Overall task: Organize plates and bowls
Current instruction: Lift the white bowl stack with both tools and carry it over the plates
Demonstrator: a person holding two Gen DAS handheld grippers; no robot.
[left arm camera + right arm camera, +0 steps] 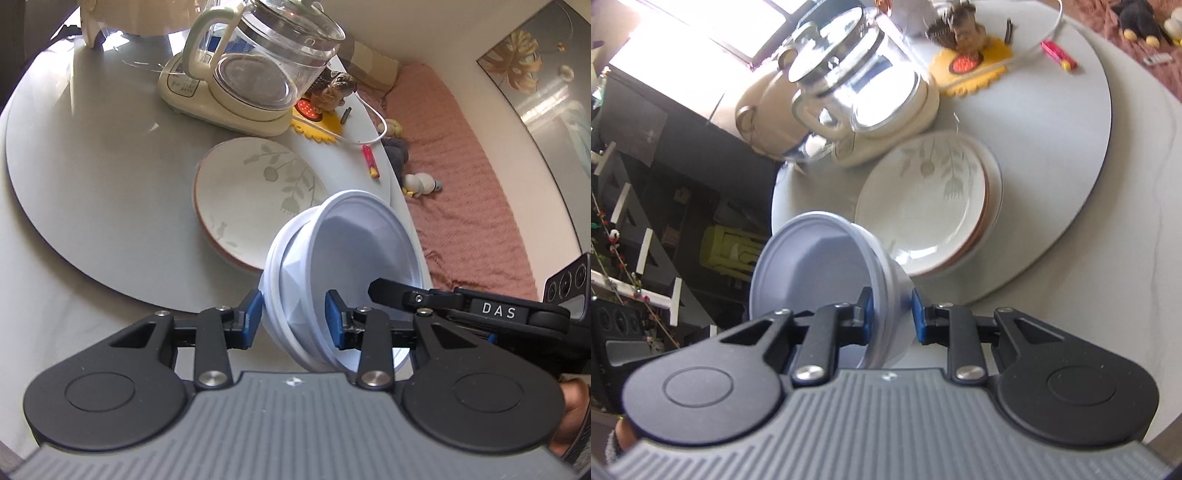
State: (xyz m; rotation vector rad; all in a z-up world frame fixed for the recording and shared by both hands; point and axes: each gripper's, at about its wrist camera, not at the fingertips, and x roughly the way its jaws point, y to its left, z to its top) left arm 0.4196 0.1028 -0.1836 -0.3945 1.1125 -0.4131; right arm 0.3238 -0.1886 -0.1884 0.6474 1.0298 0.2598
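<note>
While the white bowls point(343, 266) are being held up off the table, tipped on their side, they are being gripped from both ends. In the left wrist view, the left gripper point(295, 319) is being kept closed on the near rim of the stacked bowls, one blue pad outside and one inside. The right gripper point(461, 306) is being seen there too, reaching into the bowls from the right.

In the right wrist view, the right gripper point(891, 314) is being kept narrow, pinching the bowl wall point(886, 295). Only this view is showing the dark shelves and the bright window on the far left. Only the left view is showing the pink blanket point(454, 166) past the table's right edge.

A stack of leaf-patterned plates point(251, 195) is being left flat on the round grey turntable point(92, 184), just beyond the bowls. A glass kettle point(266, 62) is being kept further back. Bare space is being left on the turntable's left half in the left view.
</note>
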